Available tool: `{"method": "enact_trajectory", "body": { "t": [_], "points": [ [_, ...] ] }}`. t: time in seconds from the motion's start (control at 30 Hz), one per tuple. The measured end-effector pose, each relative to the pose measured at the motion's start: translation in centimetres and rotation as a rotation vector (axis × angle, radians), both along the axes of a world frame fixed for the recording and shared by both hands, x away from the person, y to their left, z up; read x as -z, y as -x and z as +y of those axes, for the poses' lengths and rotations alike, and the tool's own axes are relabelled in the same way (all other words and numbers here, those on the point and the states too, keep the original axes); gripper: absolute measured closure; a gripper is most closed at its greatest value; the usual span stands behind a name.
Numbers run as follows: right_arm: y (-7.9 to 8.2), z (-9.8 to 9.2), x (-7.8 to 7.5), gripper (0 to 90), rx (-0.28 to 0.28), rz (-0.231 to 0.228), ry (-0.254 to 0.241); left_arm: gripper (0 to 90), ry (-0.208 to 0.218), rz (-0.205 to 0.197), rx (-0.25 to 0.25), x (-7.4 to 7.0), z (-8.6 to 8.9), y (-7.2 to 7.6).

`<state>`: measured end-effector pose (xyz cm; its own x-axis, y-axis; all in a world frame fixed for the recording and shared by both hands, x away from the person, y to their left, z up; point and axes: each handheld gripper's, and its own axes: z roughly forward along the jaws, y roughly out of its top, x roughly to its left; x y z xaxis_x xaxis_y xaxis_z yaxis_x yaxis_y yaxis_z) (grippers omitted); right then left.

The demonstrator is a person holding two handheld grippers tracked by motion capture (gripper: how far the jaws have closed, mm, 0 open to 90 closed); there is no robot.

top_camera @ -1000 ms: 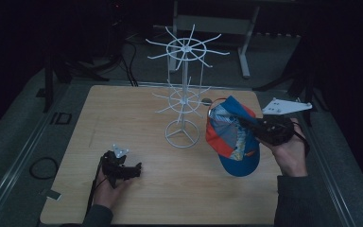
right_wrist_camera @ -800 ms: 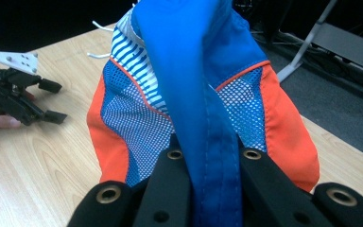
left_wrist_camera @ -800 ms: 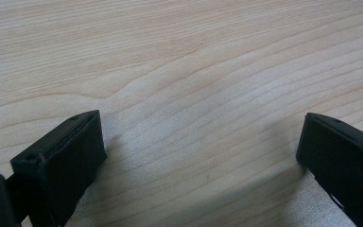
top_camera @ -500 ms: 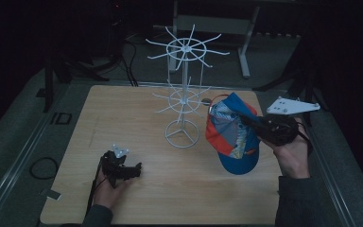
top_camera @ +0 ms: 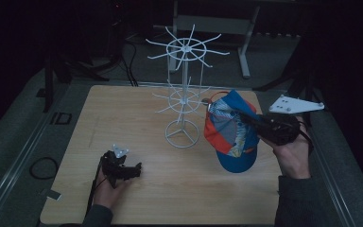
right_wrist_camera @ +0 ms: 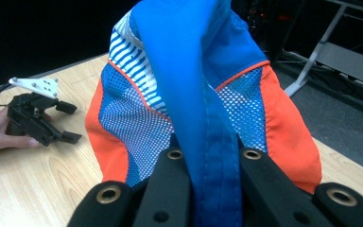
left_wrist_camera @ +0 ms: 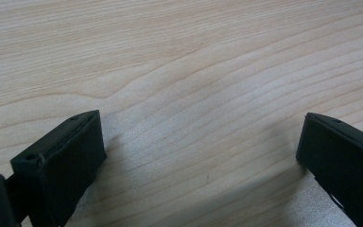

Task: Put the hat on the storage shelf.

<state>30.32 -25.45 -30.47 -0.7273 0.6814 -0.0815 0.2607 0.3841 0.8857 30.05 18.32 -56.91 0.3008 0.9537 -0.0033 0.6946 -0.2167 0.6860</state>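
Right gripper view: fingers clamped on blue cap (brim hidden); left gripper fingers open.

High view dim, grainy, surroundings near black; table lit softly from above. Left gripper view bright, sharp woodgrain, soft shadows at lower frame. Right gripper view well lit, cap slightly soft, background dark.

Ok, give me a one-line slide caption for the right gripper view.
Right gripper clamps the blue fabric of a blue-and-orange mesh cap, with the left gripper resting open on the wooden table beyond.
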Motion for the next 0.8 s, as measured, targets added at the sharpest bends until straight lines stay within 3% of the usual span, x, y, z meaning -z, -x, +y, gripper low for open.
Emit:
{"method": "enact_trajectory", "body": {
  "t": [0.8],
  "points": [
    [0.5, 0.1, -1.4, 88.6, -0.022, -0.024, -0.050, 2.2, 0.000, 0.000, 0.000, 0.0, 0.0, 0.0]
  ]
}}
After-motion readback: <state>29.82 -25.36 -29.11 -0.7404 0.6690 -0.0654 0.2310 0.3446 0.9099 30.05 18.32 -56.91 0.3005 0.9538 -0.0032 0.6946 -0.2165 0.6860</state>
